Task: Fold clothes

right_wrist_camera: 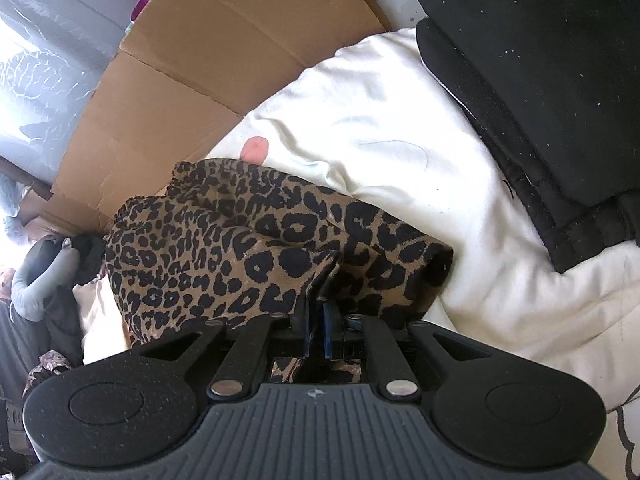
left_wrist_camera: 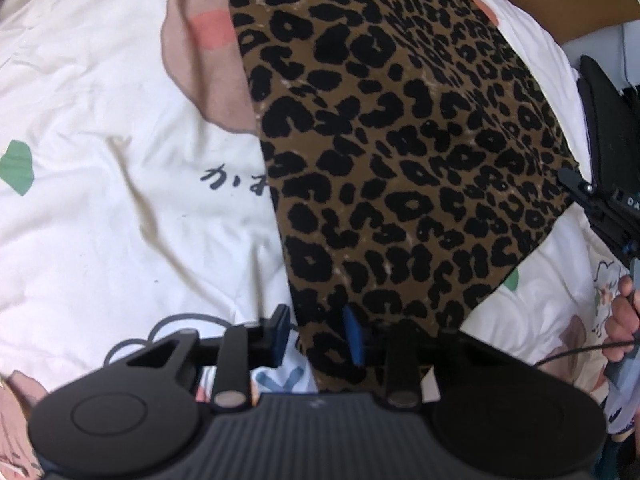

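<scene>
The leopard-print garment is being laid on the bed for folding. The right gripper is pinched on its edge; the left gripper is part open astride a corner, with its grip unclear. Next, a smooth fold is called for.

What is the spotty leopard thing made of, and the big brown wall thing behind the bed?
The leopard garment looks like soft, matte knit fabric: it folds, droops and bunches where the right gripper pinches it. The brown panel looks like plain cardboard: flat, dull, with straight crease lines and a torn edge.
</scene>
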`<state>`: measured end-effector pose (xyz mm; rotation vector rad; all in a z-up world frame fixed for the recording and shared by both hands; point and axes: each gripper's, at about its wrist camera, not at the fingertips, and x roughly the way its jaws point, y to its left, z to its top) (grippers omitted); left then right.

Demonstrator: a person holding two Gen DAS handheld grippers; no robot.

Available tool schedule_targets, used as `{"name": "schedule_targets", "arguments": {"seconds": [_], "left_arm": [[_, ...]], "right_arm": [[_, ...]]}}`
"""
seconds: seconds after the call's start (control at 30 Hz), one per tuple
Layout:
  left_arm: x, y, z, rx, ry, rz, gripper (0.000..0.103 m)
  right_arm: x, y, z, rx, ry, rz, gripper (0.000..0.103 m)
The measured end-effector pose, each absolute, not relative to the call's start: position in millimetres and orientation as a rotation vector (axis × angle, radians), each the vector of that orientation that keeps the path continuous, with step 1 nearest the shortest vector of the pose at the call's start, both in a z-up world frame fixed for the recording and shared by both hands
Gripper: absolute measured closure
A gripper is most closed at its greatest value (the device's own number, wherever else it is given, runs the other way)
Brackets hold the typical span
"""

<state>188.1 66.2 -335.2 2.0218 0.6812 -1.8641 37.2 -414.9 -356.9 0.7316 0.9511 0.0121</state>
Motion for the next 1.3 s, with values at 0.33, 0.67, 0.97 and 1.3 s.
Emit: {"name": "schedule_targets", "arguments": {"seconds": [0.33, 0.67, 0.97, 1.3], "left_arm": [[183.9, 55.5, -335.4, 2.05, 0.632, -1.898, 0.083], [172.0, 41.4, -328.9, 2.089, 0.575, -1.949, 0.089], [163.1, 34.8, -323.8, 2.129, 0.515, -2.008, 0.089], [176.7, 42.0, -313.6, 2.18, 0.391, -2.055, 0.089]], "right_arm": [[43.4, -424.1, -370.8, 0.789, 0.954, -0.011, 0.075], [39.8, -427.0, -343.2, 0.7, 0.878, 0.015, 0.101], [30.3, -444.6, -345.0, 0.691, 0.863, -0.066, 0.101], [27.3, -447.5, -356.0, 0.688, 0.882, -0.091, 0.101]]}}
